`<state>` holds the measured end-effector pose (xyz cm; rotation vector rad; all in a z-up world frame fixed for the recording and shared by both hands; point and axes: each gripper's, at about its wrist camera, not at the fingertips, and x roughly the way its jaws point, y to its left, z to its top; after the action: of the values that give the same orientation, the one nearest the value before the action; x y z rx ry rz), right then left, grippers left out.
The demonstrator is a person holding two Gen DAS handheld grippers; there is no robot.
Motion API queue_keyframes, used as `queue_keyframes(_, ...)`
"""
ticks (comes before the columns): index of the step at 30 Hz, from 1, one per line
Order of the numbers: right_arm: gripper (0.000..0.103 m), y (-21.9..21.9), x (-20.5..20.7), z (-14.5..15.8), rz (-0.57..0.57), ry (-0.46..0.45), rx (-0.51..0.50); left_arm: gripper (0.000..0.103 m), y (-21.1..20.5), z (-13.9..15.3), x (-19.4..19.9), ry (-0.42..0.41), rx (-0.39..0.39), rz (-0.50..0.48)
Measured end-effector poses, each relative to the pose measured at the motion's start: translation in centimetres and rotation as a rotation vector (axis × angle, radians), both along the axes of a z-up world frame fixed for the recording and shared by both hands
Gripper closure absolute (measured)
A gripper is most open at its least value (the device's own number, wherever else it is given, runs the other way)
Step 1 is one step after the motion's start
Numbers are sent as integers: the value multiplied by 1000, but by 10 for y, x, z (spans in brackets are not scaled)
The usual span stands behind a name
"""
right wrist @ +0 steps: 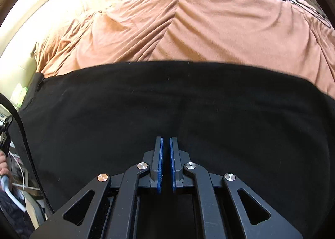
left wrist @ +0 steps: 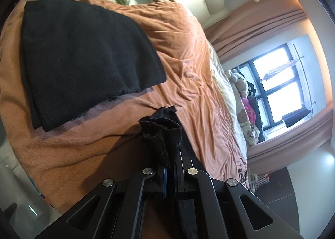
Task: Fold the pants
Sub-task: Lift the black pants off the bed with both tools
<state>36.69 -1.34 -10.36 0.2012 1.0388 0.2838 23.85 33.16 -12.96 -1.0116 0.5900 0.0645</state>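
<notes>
In the left wrist view, the left gripper is clamped on a bunched end of black fabric, held up off the orange bedspread. Beyond and to the left, the folded black pants lie flat on that bedspread. In the right wrist view, the right gripper hovers over the pants, its blue pads nearly together with a narrow empty gap. Past the pants' far edge stretches wrinkled bedspread.
</notes>
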Motion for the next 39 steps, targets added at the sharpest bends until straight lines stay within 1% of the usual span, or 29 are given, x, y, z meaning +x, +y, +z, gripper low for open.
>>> queue_keyframes(7,100,6,-46,-1,20,-6,19,99,-19,46,9,-66,43,-55)
queue_keyframes(10,100,5,-62,-2,20,1,47,99,-31,73,13,-118,37,-73)
queue_keyframes(14,100,7,-82,0,41,-4,61,99,-56,114,20,-176,81,-118)
queue_keyframes(16,100,6,-89,-1,49,8,82,99,-70,135,24,-202,108,-144)
queue_keyframes(20,100,1,-104,-1,56,14,105,99,-97,168,29,-246,140,-190)
queue_keyframes(24,100,-13,-118,5,32,-8,138,99,-122,199,34,-277,179,-232)
queue_keyframes(29,99,-51,-138,26,-23,-86,154,99,-161,237,39,-322,229,-291)
queue_keyframes(33,99,-81,-160,43,-76,-146,160,99,-192,261,44,-351,262,-334)
queue_keyframes(34,96,-91,-165,47,-88,-164,168,99,-201,267,45,-358,271,-348)
queue_keyframes(35,88,-97,-172,50,-99,-176,171,99,-211,273,46,-365,278,-361)
queue_keyframes(36,81,-107,-178,55,-112,-194,175,99,-219,277,46,-370,285,-372)
queue_keyframes(38,50,-120,-190,61,-139,-231,176,99,-238,287,49,-379,298,-396)
queue_keyframes(39,46,-129,-197,65,-158,-255,176,99,-248,291,50,-383,304,-409)
